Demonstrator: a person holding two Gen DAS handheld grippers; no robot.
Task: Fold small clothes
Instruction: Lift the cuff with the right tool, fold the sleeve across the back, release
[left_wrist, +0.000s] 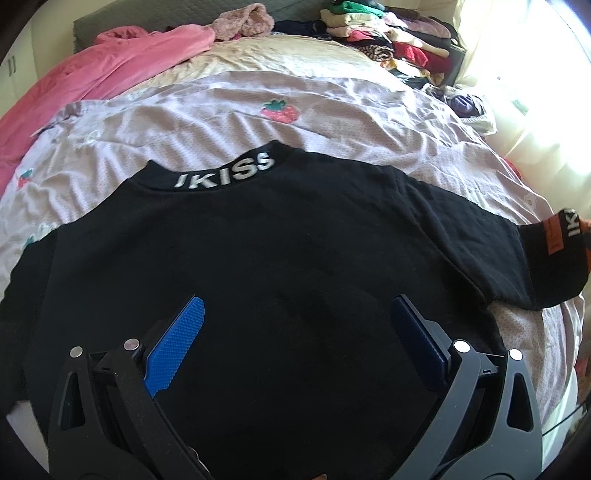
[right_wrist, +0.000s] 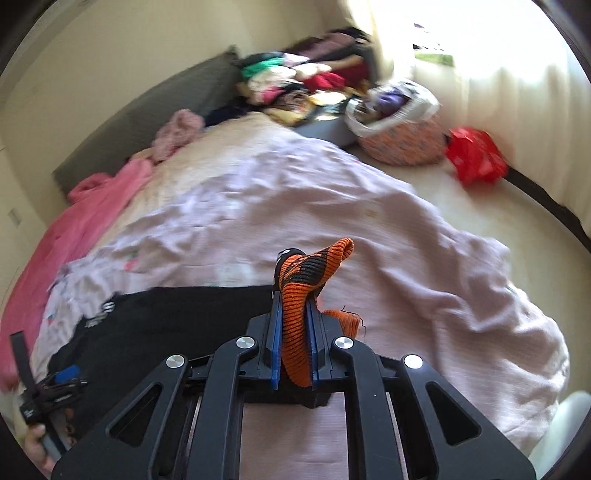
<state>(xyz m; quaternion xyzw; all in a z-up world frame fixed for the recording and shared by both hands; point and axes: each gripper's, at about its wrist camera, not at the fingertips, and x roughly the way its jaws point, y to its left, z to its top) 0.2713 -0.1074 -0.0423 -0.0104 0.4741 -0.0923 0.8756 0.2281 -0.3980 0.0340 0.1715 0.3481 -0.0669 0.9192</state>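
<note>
Black sweater (left_wrist: 280, 258) lies spread flat on the lilac bedsheet (left_wrist: 229, 122), neck band toward the far side, white lettering on it.

Left gripper (left_wrist: 295, 332) hovers low over the sweater's lower body, jaws wide apart, blue pads (left_wrist: 173, 343) clear of the cloth — holding nothing.

Right gripper (right_wrist: 293, 339) is closed on the orange-and-black striped cuff (right_wrist: 299, 295) of the sleeve, the knit bunched and standing up out of the pads. From the left wrist view the same sleeve runs out to the right edge of the bed.

Handling, as judged: light, soft knit, limp — it will sag and trail wherever it is not supported, and drag on the sheet rather than slide cleanly. The ribbed cuff is thicker and gives a firmer bite; hem and shoulder seams look like the other good holds.

Hard to read: the sweater's left sleeve and hem are cut off by the frame and the gripper body. The right wrist view is motion-blurred. The clothes pile (left_wrist: 391, 40) at the head of the bed is a jumble, items not separable.
</note>
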